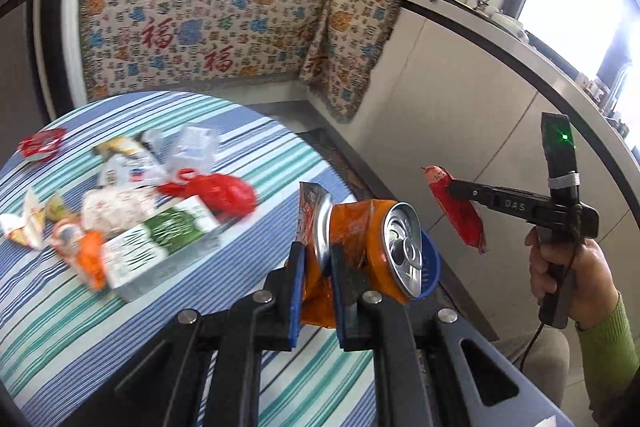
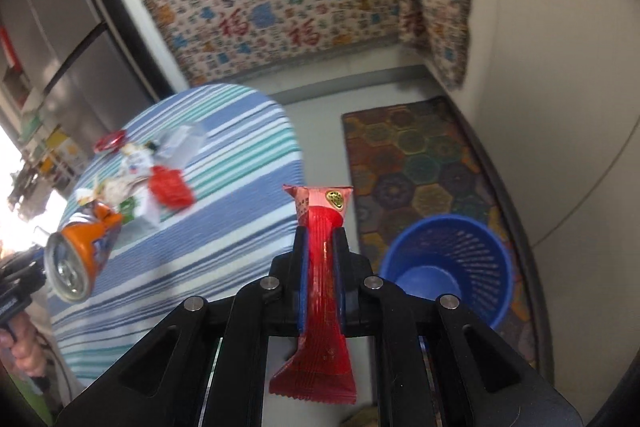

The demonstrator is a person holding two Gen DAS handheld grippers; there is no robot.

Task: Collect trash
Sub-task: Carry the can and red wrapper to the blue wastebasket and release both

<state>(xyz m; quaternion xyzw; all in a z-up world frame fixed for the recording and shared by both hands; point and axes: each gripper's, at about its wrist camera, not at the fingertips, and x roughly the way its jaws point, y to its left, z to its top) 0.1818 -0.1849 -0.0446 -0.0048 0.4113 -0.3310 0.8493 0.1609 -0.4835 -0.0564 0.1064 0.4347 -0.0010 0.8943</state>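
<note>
My left gripper [image 1: 316, 259] is shut on a crushed orange soda can [image 1: 372, 243], with an orange wrapper pinched in beside it, held over the table's right edge. That can [image 2: 82, 251] also shows at the left of the right wrist view. My right gripper [image 2: 322, 239] is shut on a red snack wrapper [image 2: 320, 267], which hangs above the floor left of a blue mesh bin [image 2: 452, 263]. In the left wrist view the right gripper [image 1: 452, 189] holds the red wrapper [image 1: 460, 211] at the right, and the bin's rim [image 1: 430, 263] peeks out behind the can.
Several pieces of trash lie on the round striped table [image 1: 48, 307]: a green and white carton [image 1: 160, 243], a red plastic bag [image 1: 220, 191], and wrappers. A patterned rug [image 2: 420, 163] lies under the bin. A cloth-covered counter [image 1: 200, 19] stands behind, white cabinets to the right.
</note>
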